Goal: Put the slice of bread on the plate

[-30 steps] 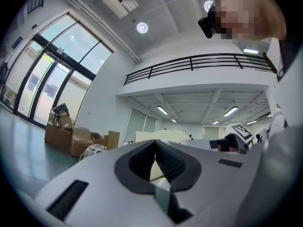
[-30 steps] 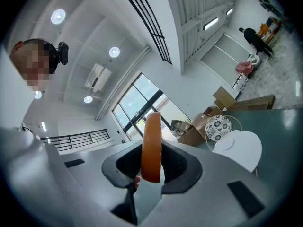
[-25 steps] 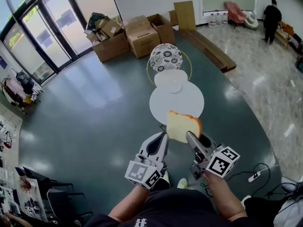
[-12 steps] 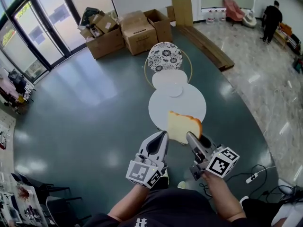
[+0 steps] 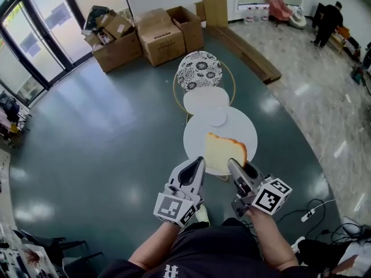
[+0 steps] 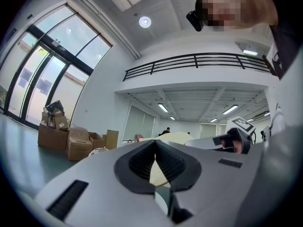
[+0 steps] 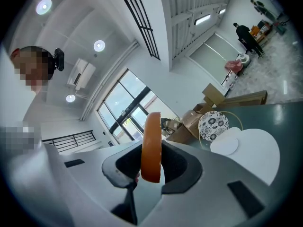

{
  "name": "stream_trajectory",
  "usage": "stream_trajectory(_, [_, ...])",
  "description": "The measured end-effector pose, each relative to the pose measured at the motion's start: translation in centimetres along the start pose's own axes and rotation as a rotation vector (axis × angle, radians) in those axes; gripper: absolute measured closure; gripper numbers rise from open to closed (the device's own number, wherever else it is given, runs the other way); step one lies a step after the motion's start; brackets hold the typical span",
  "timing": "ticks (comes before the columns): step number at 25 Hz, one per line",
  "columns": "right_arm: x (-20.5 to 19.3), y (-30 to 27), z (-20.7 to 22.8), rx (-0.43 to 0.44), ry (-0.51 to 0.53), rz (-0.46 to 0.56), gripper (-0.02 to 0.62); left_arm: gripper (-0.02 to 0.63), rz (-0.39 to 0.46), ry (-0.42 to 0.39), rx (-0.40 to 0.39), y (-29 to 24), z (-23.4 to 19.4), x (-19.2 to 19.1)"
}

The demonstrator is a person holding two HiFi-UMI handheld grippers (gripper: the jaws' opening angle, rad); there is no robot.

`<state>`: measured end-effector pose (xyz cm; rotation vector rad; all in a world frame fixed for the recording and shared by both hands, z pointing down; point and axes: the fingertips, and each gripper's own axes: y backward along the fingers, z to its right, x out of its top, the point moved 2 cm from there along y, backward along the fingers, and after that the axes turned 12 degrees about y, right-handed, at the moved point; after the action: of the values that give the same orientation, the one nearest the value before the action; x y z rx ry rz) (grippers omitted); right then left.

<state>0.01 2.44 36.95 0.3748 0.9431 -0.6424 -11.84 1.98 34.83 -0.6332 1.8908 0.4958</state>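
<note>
A slice of bread [image 5: 225, 151] with a brown crust stands on edge in my right gripper [image 5: 239, 168], which is shut on its lower part. In the right gripper view the bread [image 7: 151, 141] shows edge-on between the jaws. It hangs over the near rim of a round white table [image 5: 243, 129]. A small white plate [image 5: 217, 117] lies on the table's far side and also shows in the right gripper view [image 7: 224, 145]. My left gripper [image 5: 196, 165] is level beside the right one, shut with nothing in it; its pads [image 6: 142, 162] meet at the tip.
Beyond the table stand a second white round top [image 5: 206, 99] and a flower-patterned round seat [image 5: 199, 69] in a gold ring. Cardboard boxes [image 5: 162, 36] and wooden planks [image 5: 249, 54] lie at the back. A person [image 5: 326, 21] stands far right. Cables [image 5: 310, 213] trail on the floor.
Both grippers have travelled forward together with the bread. The white table has come closer, and the slice now sits over its near rim. The grip has not changed.
</note>
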Motion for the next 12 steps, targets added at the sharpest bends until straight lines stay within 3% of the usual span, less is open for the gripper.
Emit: stream_trajectory(12, [1.2,-5.2,4.9,-0.049,-0.023,-0.004,0.499,0.598,-0.023,0.014,-0.039,-5.4,-4.2,-0.3])
